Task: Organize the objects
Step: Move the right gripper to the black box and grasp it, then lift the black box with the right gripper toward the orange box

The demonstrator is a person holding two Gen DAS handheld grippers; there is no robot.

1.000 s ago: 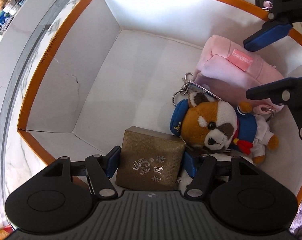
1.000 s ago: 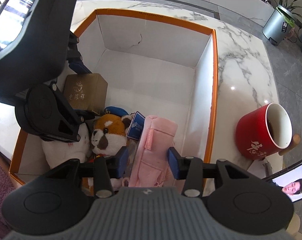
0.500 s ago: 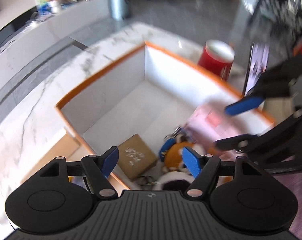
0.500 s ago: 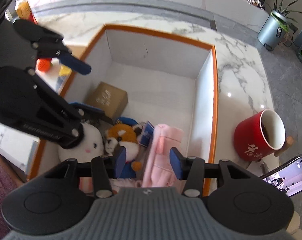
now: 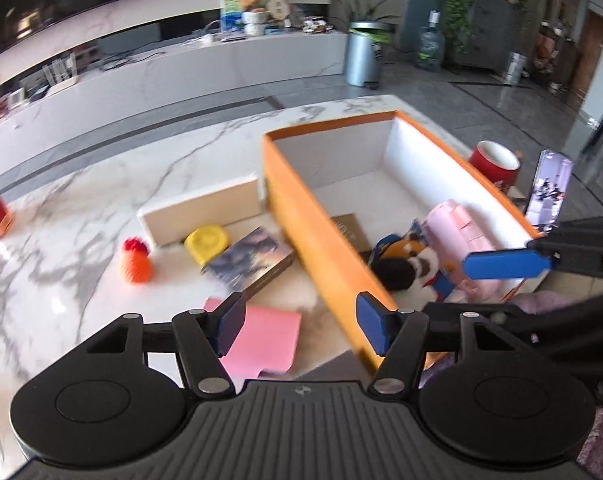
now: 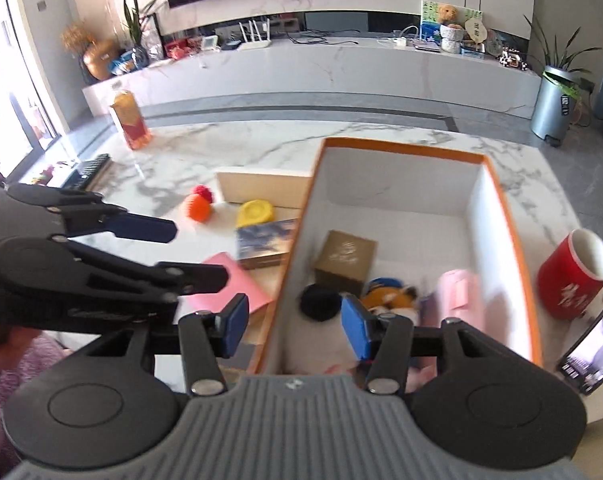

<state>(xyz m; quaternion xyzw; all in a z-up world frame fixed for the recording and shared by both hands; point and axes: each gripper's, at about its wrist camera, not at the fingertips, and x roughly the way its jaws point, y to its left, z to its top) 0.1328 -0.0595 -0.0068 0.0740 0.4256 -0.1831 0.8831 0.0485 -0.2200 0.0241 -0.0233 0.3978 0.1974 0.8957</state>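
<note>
An orange-rimmed white box (image 5: pixel 301 200) (image 6: pixel 509 216) holds a brown gift box (image 6: pixel 343 256), a fox plush (image 5: pixel 415 258) (image 6: pixel 385 298), a pink pouch (image 5: pixel 459 232) (image 6: pixel 457 290) and a white plush with a black ear (image 6: pixel 321 304). My left gripper (image 5: pixel 299 324) is open and empty, raised above the box's near left corner. My right gripper (image 6: pixel 295 324) is open and empty, raised above the box's near left wall. Left of the box lie a book (image 5: pixel 247 262) (image 6: pixel 265 242), a pink notepad (image 5: pixel 261 338) (image 6: pixel 229 284), a yellow case (image 5: pixel 205 242) (image 6: pixel 255 212) and an orange knitted toy (image 5: pixel 133 260) (image 6: pixel 197 206).
A cream box lid (image 5: pixel 199 210) (image 6: pixel 261 186) lies on the marble table (image 5: pixel 81 200). A red mug (image 5: pixel 495 164) (image 6: pixel 573 276) and a phone (image 5: pixel 547 190) (image 6: pixel 593 348) stand right of the box. An orange bottle (image 6: pixel 129 120) stands far left.
Both grippers rose and pulled back out of the box. The left gripper let go of the brown gift box, which now lies in the box.
</note>
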